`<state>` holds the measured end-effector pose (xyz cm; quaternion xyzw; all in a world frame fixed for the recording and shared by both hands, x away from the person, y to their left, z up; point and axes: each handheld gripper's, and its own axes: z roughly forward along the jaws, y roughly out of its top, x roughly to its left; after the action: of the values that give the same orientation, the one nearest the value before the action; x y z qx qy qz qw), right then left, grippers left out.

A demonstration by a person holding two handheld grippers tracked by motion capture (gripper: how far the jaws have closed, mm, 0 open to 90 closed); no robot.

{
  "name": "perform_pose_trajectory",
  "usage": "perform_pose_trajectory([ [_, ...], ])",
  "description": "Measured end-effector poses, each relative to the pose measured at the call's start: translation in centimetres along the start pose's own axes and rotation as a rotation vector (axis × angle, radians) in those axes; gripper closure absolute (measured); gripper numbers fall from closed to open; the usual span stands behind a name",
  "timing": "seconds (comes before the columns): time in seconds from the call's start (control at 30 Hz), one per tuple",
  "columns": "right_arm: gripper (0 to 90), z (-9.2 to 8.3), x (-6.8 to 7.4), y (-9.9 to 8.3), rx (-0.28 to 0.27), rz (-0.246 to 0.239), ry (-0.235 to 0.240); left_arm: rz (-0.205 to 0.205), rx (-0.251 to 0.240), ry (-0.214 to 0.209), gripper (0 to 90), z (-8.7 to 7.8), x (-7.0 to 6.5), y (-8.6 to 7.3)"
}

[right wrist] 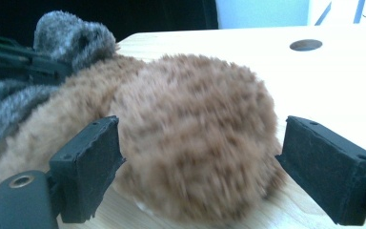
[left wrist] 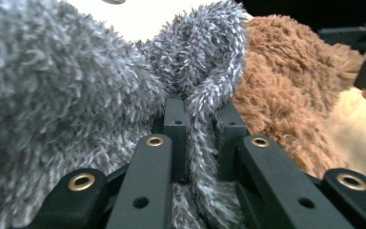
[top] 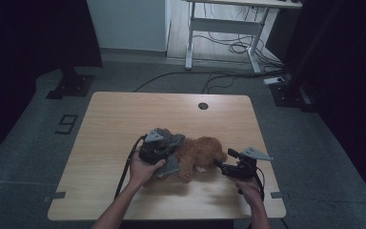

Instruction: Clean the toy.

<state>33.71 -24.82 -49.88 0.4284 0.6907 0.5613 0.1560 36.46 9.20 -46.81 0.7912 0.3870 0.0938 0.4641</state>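
A brown plush toy [top: 201, 155] is seen lying at the middle of the desk [top: 124, 119], with a grey plush toy [top: 171, 143] touching its left side; a strip of the grey plush is pinched between the left gripper [top: 164, 160] fingers [left wrist: 176, 129]; the right gripper [top: 223, 162] fingers [right wrist: 90, 167] are spread wide, flanking the brown plush's right end without pressing it.

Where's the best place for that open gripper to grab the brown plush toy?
Probably the rounded end of the brown plush toy facing the right gripper, approached level along the table. That end bulges between the open jaws with room either side, and the fur looks soft enough to squeeze.
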Motion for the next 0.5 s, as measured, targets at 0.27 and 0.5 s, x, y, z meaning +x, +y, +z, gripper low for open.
perform_pose_trajectory([
  [0.27, 8.3, 2.4, 0.5, -1.1, 0.119, 0.016, 0.023, -0.012, -0.032, -0.055, 79.2, -1.1, -0.5, -2.2],
  [0.5, 25.0, 2.4, 0.1, -1.9, 0.156, 0.055, 0.075, -0.013, -0.036, -0.081, 79.2, -1.8, -1.0, -3.3],
])
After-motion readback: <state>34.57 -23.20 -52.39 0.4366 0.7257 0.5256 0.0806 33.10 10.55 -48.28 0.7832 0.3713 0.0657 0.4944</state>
